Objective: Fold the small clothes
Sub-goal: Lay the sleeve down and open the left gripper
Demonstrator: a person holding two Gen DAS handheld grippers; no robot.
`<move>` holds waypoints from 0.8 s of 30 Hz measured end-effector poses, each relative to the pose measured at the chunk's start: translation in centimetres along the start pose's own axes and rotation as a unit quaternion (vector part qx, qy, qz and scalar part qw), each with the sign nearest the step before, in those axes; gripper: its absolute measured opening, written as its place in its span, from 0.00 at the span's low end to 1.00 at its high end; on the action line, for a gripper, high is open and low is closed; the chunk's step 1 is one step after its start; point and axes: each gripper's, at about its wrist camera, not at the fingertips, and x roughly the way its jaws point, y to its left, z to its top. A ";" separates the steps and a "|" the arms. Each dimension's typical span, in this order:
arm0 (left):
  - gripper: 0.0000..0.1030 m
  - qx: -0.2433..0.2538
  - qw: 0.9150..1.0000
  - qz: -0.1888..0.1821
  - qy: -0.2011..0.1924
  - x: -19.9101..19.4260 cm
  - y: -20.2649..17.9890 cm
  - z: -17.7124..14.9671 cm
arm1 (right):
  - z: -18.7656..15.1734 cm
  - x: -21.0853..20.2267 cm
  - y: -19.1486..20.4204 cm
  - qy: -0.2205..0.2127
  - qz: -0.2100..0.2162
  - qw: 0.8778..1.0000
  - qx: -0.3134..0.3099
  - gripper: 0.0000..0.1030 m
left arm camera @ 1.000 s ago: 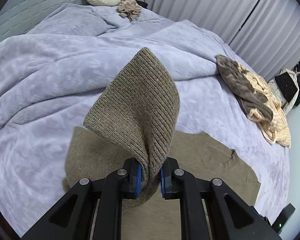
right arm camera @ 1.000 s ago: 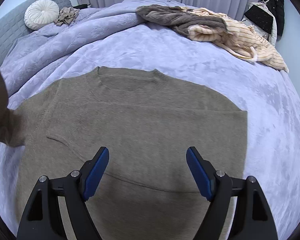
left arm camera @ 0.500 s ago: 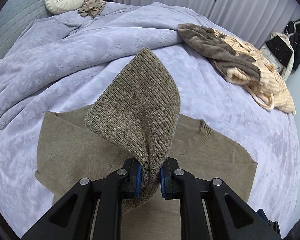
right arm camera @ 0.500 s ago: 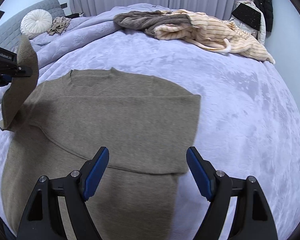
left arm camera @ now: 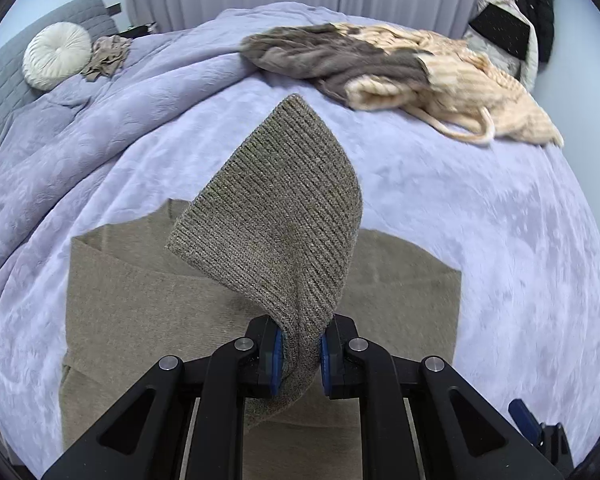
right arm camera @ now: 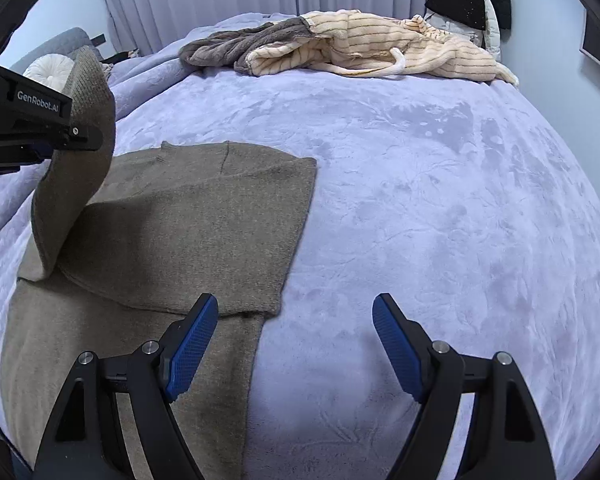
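- Olive-brown knit sleeve cuff (left arm camera: 276, 216) is pinched tight between the blue pads (left arm camera: 277, 356) of the left gripper (left arm camera: 300, 354), lifted clear above the sweater (left arm camera: 140, 312).
- The sweater lies flat on the lavender blanket (right arm camera: 440, 200), near the bed's front-left edge, one side already folded in.
- Right gripper (right arm camera: 294, 344) hovers with fingers (right arm camera: 192, 344) spread wide, holding nothing; its left finger sits over the sweater's right edge.
- Far side of the bed: a grey and cream striped clothes pile (right arm camera: 340, 48).
- Far-left corner: a round white cushion (left arm camera: 56, 54) beside a crumpled beige cloth (left arm camera: 106, 56).
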 end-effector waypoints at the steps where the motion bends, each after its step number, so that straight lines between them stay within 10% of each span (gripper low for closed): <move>1: 0.15 0.005 1.000 0.003 0.004 0.4 -0.5 -0.3 | -0.1 0.0 -0.2 0.000 0.000 1.000 0.002 0.80; 11: 0.16 0.025 0.998 0.000 0.051 4.7 -1.0 -3.3 | -1.2 0.5 -1.7 0.005 0.014 1.000 0.024 0.80; 13: 0.41 0.027 0.997 -0.022 0.066 5.3 -0.9 -3.7 | -1.2 0.6 -1.6 0.006 0.021 0.999 0.026 0.80; 14: 0.83 0.025 0.997 -0.031 0.071 5.5 -0.8 -3.8 | -1.2 0.5 -1.5 0.006 0.025 0.999 0.026 0.80; 15: 0.99 0.021 0.997 -0.033 0.068 5.5 -0.5 -3.9 | -1.2 0.5 -1.3 0.006 0.029 0.999 0.025 0.80; 24: 0.99 0.032 0.992 -0.119 0.015 1.2 4.1 -3.8 | -0.8 0.3 0.9 0.004 0.119 0.993 0.011 0.80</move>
